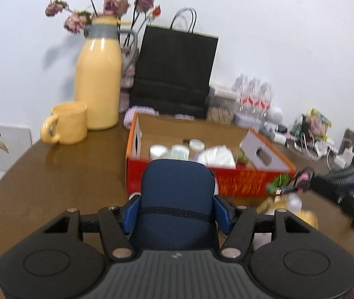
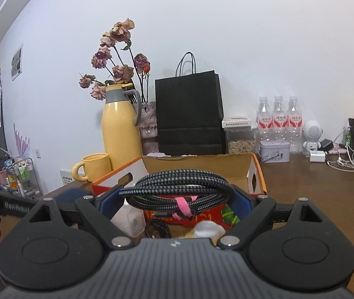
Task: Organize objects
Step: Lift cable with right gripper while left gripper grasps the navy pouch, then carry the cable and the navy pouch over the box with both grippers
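Just near of the red cardboard box (image 1: 137, 174), the left gripper (image 1: 175, 214) has its fingers (image 1: 131, 211) pressed on either flank of a dark blue zip case (image 1: 177, 199), about half open because the case fills the gap. The right gripper (image 2: 177, 196) sits to the right of it, fingers spread wide around a coiled braided cable (image 2: 182, 189) bound with a pink tie (image 2: 183, 205); the coil looks clamped between them.

The box stands mid-desk (image 1: 52, 186), already holding white packets and small tubs, with a bare strip along its far side.

To do this step well, I would carry the case level over the near wall with clear margin, since that wall and the raised end flap (image 1: 261, 152) could catch a corner. Aim for the bare far strip, not the loose packets, so it lies flat. Release only once it rests on the floor of the box. Keep the cable hand to the right, apart from the left one.
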### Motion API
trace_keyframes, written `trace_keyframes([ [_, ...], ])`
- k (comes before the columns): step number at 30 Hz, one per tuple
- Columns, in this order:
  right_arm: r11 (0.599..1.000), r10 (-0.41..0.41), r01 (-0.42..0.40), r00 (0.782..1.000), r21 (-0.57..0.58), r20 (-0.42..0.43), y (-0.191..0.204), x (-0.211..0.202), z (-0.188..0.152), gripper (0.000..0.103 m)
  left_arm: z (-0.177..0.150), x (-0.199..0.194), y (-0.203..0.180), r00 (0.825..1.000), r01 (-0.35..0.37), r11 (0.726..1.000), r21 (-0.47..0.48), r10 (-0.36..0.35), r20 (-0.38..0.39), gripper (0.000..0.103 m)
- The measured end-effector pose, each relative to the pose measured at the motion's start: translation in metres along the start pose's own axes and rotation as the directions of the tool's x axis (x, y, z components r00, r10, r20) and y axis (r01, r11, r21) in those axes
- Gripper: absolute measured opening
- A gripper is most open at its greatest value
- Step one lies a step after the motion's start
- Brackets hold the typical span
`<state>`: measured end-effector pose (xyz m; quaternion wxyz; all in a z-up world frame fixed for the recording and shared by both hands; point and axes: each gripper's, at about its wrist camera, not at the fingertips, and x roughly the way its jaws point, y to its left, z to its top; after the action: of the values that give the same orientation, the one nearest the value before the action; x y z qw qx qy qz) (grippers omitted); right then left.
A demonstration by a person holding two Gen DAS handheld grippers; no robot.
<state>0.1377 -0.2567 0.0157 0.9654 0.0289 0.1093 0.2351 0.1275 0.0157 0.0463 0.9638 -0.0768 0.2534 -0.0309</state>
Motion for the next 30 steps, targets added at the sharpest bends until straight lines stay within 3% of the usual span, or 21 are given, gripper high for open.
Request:
trace_keyframes([
  [6,1.0,0.012,-0.012,1.0,-0.024,0.024,0.004,0.016,0.014,0.09,0.037,0.014,-0.01,0.999,-0.001,1.0,0.012,0.001,0.055,0.06],
  [17,0.997,0.0,0.004,0.999,-0.071,0.043,-0.003,0.067,0.049,0.09,0.084,0.071,-0.021,0.996,-0.036,0.999,-0.013,0.037,0.083,0.06],
  [24,0.994,-0.061,0.06,0.998,-0.095,-0.004,-0.007,0.129,0.069,0.09,0.109,0.115,-0.021,0.991,-0.094,0.994,-0.048,0.098,0.091,0.06],
  [30,0.993,-0.109,0.105,0.989,-0.046,-0.099,-0.025,0.171,0.067,0.09,0.117,0.148,-0.017,0.989,-0.13,0.991,-0.026,0.132,0.067,0.06],
])
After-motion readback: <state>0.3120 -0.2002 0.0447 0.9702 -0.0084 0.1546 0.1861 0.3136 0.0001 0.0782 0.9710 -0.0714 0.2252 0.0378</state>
